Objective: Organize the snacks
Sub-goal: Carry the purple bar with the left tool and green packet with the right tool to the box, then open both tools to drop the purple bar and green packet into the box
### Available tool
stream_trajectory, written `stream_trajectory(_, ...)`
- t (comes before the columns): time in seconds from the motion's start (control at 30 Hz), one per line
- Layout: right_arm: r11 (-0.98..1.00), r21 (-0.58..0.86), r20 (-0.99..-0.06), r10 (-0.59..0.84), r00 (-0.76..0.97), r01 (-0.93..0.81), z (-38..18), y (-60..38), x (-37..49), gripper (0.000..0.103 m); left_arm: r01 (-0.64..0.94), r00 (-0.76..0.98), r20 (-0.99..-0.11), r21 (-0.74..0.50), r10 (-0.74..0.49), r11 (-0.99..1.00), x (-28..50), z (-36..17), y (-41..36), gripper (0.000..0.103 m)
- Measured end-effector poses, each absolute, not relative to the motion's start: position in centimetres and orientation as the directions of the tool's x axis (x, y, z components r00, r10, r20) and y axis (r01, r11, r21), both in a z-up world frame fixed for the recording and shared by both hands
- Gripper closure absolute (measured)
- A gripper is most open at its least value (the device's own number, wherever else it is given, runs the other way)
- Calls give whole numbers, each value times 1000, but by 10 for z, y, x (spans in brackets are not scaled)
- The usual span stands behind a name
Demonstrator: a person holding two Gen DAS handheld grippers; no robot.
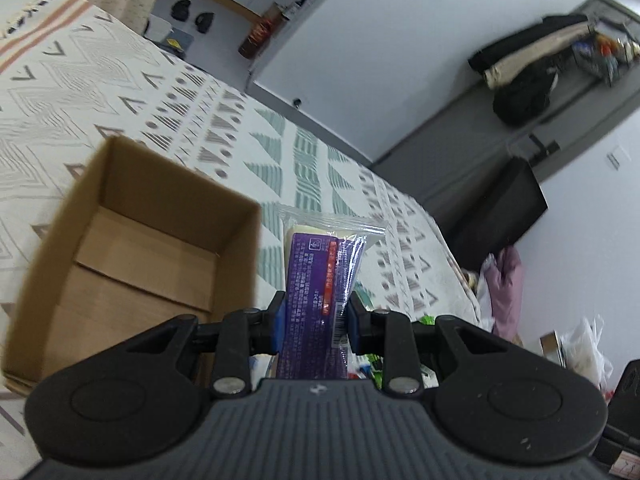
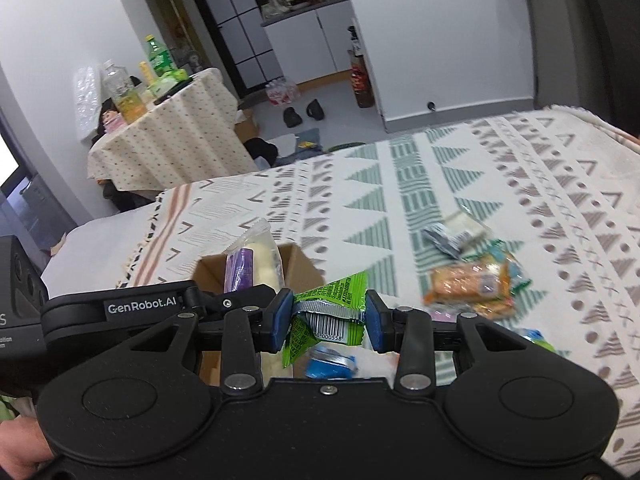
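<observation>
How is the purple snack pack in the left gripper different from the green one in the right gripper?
The purple pack is long, with a clear wrapper end showing pale food; the green pack is opaque foil. The purple pack stands straight and smooth, whereas the green pack is crumpled and folded. Both are clamped between blue jaws: left gripper, right gripper.

Both wrist views look closely along their fingers, sharing the cardboard box (image 1: 136, 248).

box (image 1: 132, 240): matt brown cardboard | green packet (image 2: 332, 312): glossy crinkled foil | tablecloth (image 1: 120, 92): woven cloth
</observation>
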State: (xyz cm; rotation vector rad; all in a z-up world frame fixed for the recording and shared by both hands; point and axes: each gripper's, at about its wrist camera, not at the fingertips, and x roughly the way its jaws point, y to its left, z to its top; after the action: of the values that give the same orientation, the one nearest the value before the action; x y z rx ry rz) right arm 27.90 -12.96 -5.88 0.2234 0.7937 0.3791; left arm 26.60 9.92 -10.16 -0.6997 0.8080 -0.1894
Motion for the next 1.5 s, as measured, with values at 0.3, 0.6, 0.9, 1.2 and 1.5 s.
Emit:
stream_trajectory(0.3,905,320,-647,424,634,-279,-57,-89,288,65,-175,732,-588,-649,-343,740,266,-101,144,74)
stream_trajectory(0.6,899,318,-662,438,608,-302,-66,-57,300,65,-289,743,-624,-624,-241,726,273,-116,173,66)
stream_trajectory(0.9,887,341,-665,462,586,-312,-67,-49,309,62,-328,757,-622,-628,-201,706,273,-114,179,22)
stream_trajectory(1.2,892,356,-650,450,612,-279,-63,-77,306,42,-353,719,-669,-585,-189,730,277,-113,164,12)
stream_trajectory(1.5,924,341,-667,368,648,-174,-67,-141,293,26,-261,677,-696,-531,-239,806,277,-105,112,9)
